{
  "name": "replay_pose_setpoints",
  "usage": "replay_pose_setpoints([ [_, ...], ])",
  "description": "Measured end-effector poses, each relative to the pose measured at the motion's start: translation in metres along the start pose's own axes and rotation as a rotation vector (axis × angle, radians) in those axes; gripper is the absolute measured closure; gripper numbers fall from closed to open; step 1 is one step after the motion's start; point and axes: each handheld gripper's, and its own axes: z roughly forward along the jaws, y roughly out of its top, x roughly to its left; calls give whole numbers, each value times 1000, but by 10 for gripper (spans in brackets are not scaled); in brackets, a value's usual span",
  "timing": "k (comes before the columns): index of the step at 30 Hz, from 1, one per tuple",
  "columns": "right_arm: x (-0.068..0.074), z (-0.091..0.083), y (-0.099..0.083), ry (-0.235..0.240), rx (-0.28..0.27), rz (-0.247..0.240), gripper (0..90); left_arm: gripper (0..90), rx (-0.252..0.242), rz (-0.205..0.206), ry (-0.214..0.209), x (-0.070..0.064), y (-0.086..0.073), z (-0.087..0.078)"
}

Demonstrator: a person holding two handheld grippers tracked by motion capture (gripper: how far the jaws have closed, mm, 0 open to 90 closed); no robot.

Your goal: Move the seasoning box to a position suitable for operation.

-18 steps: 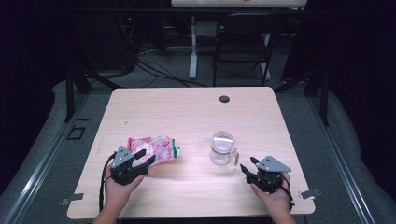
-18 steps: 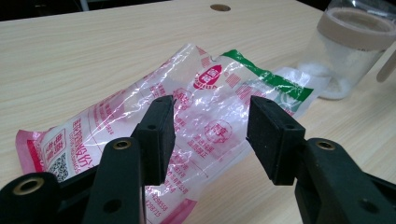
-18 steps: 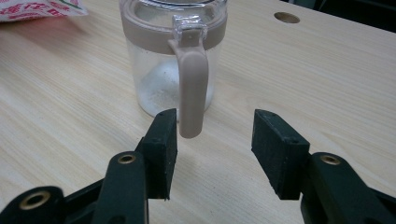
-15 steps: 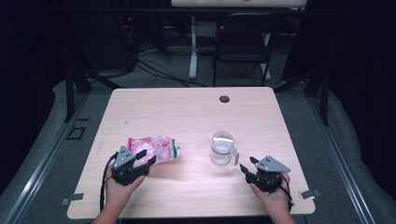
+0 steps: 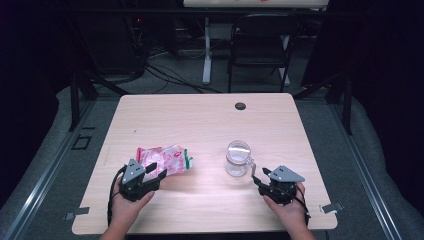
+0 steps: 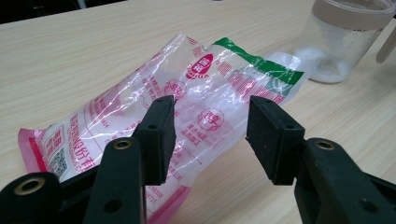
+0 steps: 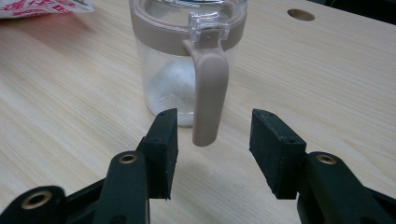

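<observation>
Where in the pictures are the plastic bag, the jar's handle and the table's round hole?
plastic bag (image 6: 205, 93), left gripper view, on its printed middle.
jar's handle (image 7: 210, 88), right gripper view, on the beige grip.
round hole (image 5: 240, 106), high view, on its dark centre.

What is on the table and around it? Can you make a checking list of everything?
Surface: pale wooden table, with a round dark hole near its far edge.
Job's things: a crinkly pink, white and green plastic bag lying flat; a clear jar with a beige rim and handle and a little white powder at the bottom, standing upright.
Clutter: nothing seen.
Grippers: left gripper open, at the bag; right gripper open, jaws either side of the handle, not touching it.
Cables: a black cable from the left gripper; more cables on the floor behind.
Surroundings: a folding chair, grey floor, dark room.
</observation>
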Motion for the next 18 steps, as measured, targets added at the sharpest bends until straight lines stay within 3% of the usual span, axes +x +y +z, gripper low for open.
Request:
replay_pose_setpoints([
  [5,3,6,3,13,7,-14,526,523,1,-3,13,1,-3,-4],
  [18,1,28,7,-13,42,-13,577,521,8,-19,43,3,-9,-14],
])
